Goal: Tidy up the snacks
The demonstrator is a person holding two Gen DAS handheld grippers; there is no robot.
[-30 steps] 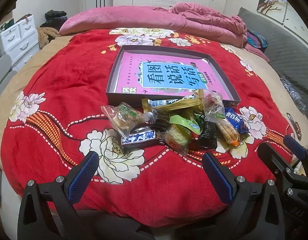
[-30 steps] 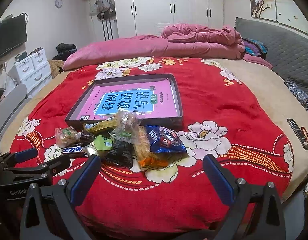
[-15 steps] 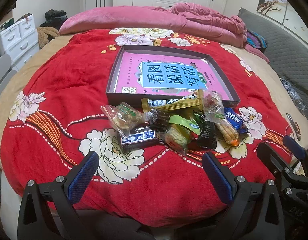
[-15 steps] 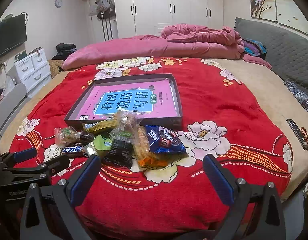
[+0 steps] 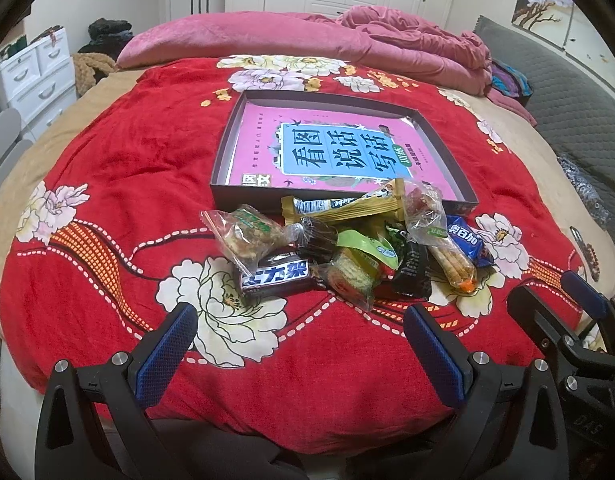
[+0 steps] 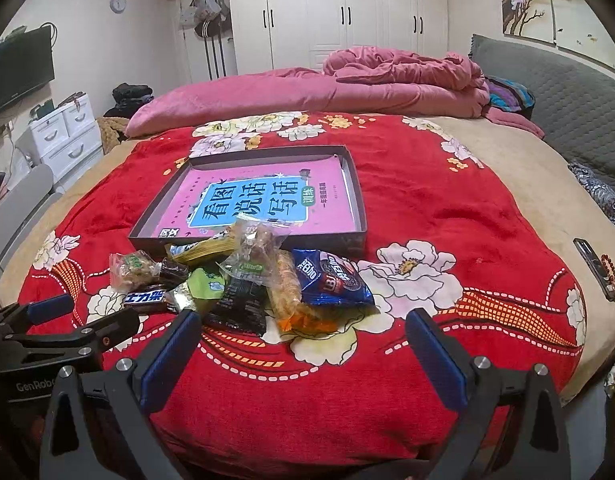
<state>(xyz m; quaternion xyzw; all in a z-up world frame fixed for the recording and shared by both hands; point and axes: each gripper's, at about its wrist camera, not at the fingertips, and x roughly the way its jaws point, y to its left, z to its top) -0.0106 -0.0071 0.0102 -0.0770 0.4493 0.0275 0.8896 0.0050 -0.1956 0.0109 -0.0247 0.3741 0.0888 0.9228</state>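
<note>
Both sets of jaws stand wide apart and hold nothing, low over the near edge of the bed. The left gripper (image 5: pixel 299 344) has the snack pile (image 5: pixel 347 248) just ahead, between its fingers' lines and not touching. From the right gripper (image 6: pixel 303 344) the pile (image 6: pixel 243 280) lies ahead and toward its left finger. The pile is loose wrapped packets: a dark chocolate bar (image 5: pixel 275 276), clear bags, a blue packet (image 6: pixel 331 280). Beyond it, touching the pile, sits a shallow dark tray (image 5: pixel 223 152) holding a pink book (image 5: pixel 331 152).
</note>
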